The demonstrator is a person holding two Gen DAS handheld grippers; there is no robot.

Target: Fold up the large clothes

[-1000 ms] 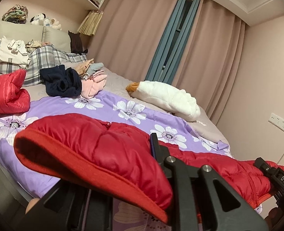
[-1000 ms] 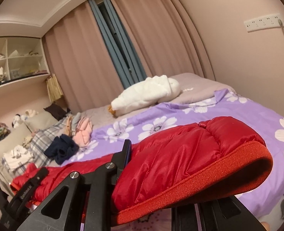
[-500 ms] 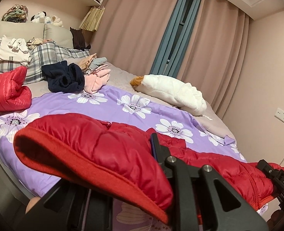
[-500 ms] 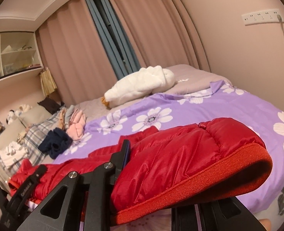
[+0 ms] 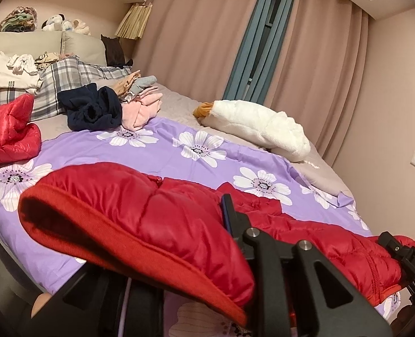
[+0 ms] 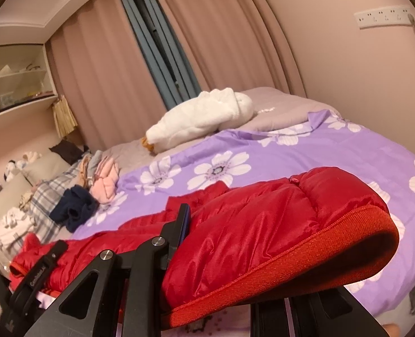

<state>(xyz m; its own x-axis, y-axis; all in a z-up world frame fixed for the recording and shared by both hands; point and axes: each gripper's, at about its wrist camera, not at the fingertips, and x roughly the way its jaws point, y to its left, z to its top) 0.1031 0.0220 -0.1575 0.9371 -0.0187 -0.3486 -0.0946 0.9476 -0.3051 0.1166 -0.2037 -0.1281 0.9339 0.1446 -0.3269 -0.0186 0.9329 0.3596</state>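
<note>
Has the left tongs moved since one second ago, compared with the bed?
Yes. The left tongs, shut on the red jacket, went forward over the purple floral cover; the white plush and the pillows now look closer.

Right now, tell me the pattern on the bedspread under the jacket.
The bedspread is purple with large white flowers, clearest in the left wrist view.

The puffer jacket (image 5: 157, 210) is glossy red with a matte, darker red knit hem, lying on a purple sheet (image 5: 162, 151) printed with white flowers. Behind lie a navy garment (image 5: 95, 109), pale pink clothes (image 5: 140, 112), a grey-and-white plaid pillow (image 5: 58, 84) and a white plush goose (image 5: 258, 126) with an orange beak. The curtains (image 5: 196, 33) are dusty pink with a teal strip.
</note>
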